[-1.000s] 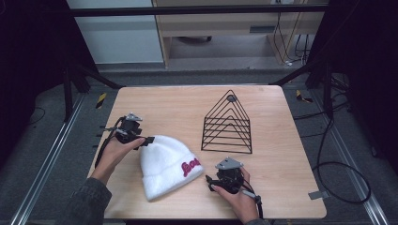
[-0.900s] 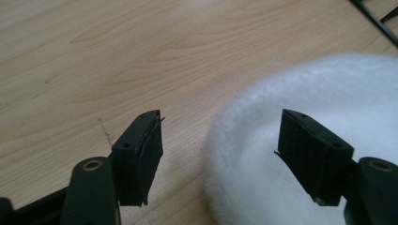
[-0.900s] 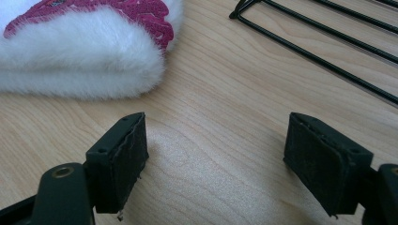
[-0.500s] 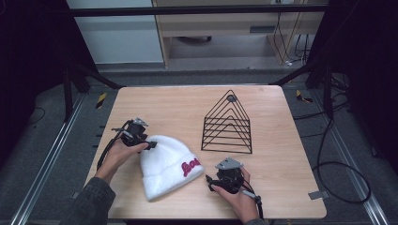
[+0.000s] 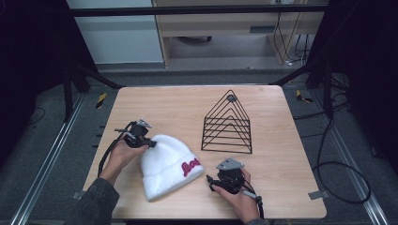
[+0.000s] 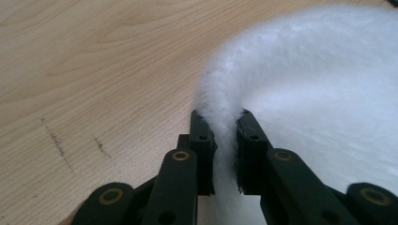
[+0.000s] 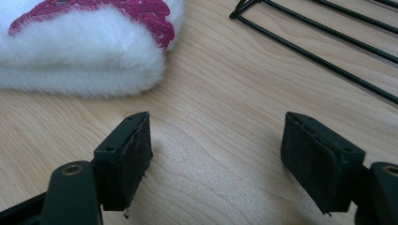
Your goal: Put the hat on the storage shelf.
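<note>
We see the white fleece hat (image 5: 164, 164) lying beside the wire rack (image 5: 227, 124). The left gripper (image 6: 224, 140), its jaws just closed, pinches the hat's crown edge; the right gripper (image 7: 216, 154) gapes empty. Soft, light, floppy: we would grip its folded brim.

High view: you look forward and down over the white hat (image 5: 164, 166).
Gripper views: close at table level beside the hat, shared by all 3.

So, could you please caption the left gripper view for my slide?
Left gripper pinching the white fluffy beanie's edge on the wooden table.
</note>
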